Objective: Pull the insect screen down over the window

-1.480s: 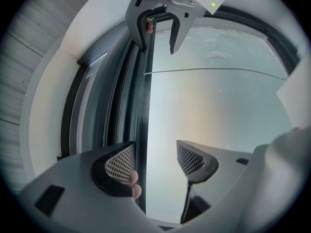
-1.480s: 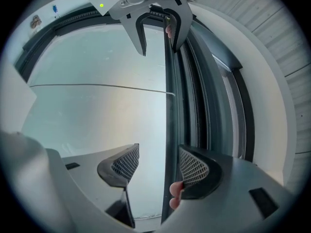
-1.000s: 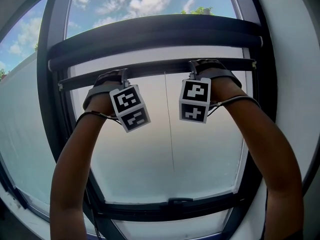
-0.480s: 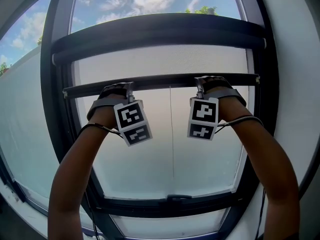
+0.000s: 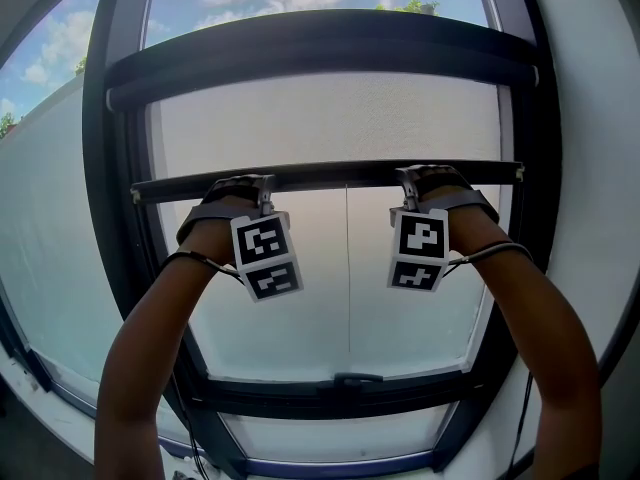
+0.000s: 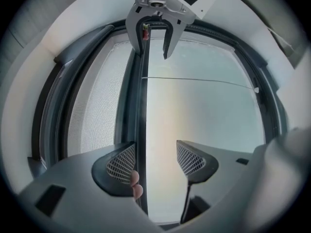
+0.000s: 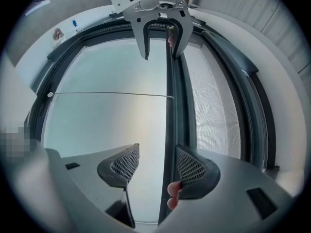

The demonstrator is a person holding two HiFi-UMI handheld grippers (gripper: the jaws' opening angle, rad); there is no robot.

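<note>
Left gripper view: my left hand-held gripper (image 6: 156,160) is spread, its jaws straddling the pull bar (image 6: 142,106) without pinching it. The bar lies just beside one jaw, with a clear gap to the other. Fingertips (image 6: 136,179) of the holding hand show behind the nearer jaw.

Right gripper view: my right hand-held gripper (image 7: 158,165) is likewise spread across the same bar, which runs close against the jaw on the mesh side.

Head view: the two grippers hook onto the bar well apart, one toward each end, each carrying a marker cube (image 5: 266,256). The insect screen (image 5: 330,128) stretches from the roller housing (image 5: 320,63) at the top of the window frame (image 5: 120,268) down to the bar. The bar sits level, above the middle of the opening. A thin cord (image 5: 347,268) hangs from its centre. Below the bar the opening is uncovered as far as the bottom rail (image 5: 300,400).

Progress, as I judge it: the screen is drawn partway, less than half. What is left is to bring the bar down to the bottom rail, where a small catch (image 5: 358,378) may hold it.

Count: two hand-held grippers, two marker cubes, one bar, one screen, one cord, one window.
</note>
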